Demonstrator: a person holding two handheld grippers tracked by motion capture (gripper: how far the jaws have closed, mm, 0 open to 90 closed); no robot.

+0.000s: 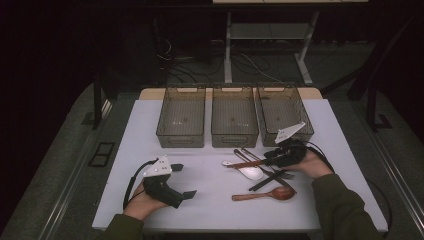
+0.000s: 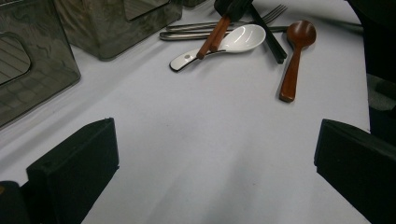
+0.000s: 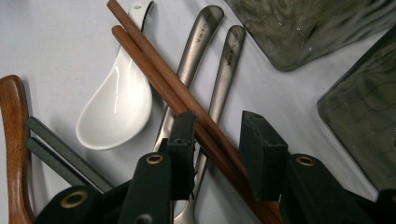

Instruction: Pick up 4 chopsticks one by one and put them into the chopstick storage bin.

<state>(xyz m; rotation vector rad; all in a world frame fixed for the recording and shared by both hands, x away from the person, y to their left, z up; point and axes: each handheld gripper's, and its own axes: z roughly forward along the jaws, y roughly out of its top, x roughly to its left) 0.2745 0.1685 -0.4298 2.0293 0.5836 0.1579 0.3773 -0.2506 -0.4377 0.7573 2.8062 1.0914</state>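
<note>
A pair of brown chopsticks [image 3: 159,74] lies slanted over a white ceramic spoon [image 3: 116,107] and two steel handles [image 3: 201,42]. My right gripper [image 3: 217,140] straddles the chopsticks: the left jaw touches them, while a gap remains at the right jaw. In the high view this gripper [image 1: 272,156] sits right of centre, at the chopsticks' [image 1: 247,164] right end. Nearby lie black chopsticks [image 1: 270,179] and a wooden spoon [image 1: 270,194]. My left gripper [image 1: 185,181] rests at the front left, open wide, with bare tabletop between its jaws [image 2: 215,154].
Three clear grey bins [image 1: 182,117] [image 1: 234,116] [image 1: 282,112] stand in a row at the back of the white table [image 1: 210,200]. The right bin is close behind my right gripper. A fork [image 2: 275,9] lies among the cutlery.
</note>
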